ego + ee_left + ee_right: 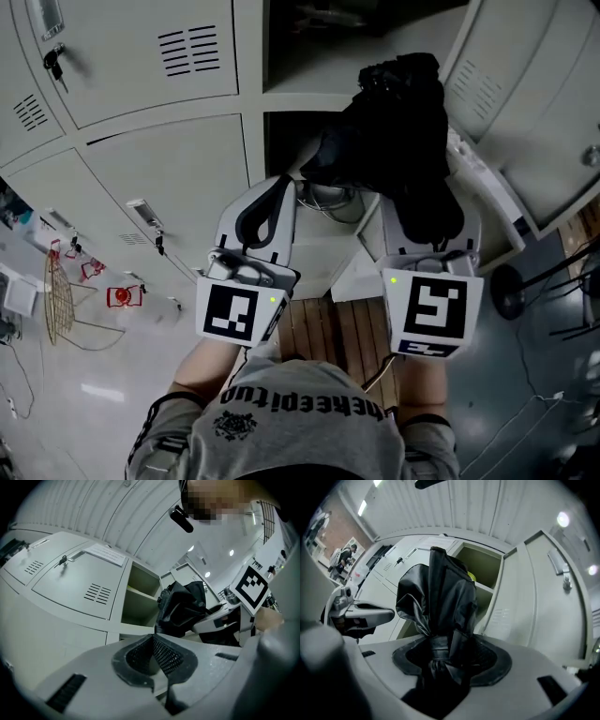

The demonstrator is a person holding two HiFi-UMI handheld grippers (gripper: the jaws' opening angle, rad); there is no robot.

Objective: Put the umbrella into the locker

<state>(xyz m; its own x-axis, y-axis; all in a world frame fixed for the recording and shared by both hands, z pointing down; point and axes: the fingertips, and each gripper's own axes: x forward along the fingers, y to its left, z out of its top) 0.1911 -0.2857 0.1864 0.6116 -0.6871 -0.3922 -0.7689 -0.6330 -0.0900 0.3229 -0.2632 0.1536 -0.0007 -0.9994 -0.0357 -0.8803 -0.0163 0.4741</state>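
A folded black umbrella (403,141) stands up out of my right gripper (424,246), which is shut on its strapped lower part (438,648). In the right gripper view the umbrella (438,597) rises in front of an open locker compartment (480,566) with a shelf inside. The locker's door (539,597) hangs open to the right. My left gripper (267,202) is held beside the right one, in front of the open compartment (286,141). Its pads (164,656) meet at the tip with nothing between them. The left gripper view shows the umbrella (180,606) just right of the opening (140,597).
Closed locker doors with vents fill the left; one has keys in its lock (54,61). The open door (534,103) juts out at the right. A wooden slat platform (342,333) lies underfoot. A wire rack (58,295) and red tags (120,297) lie on the floor at left.
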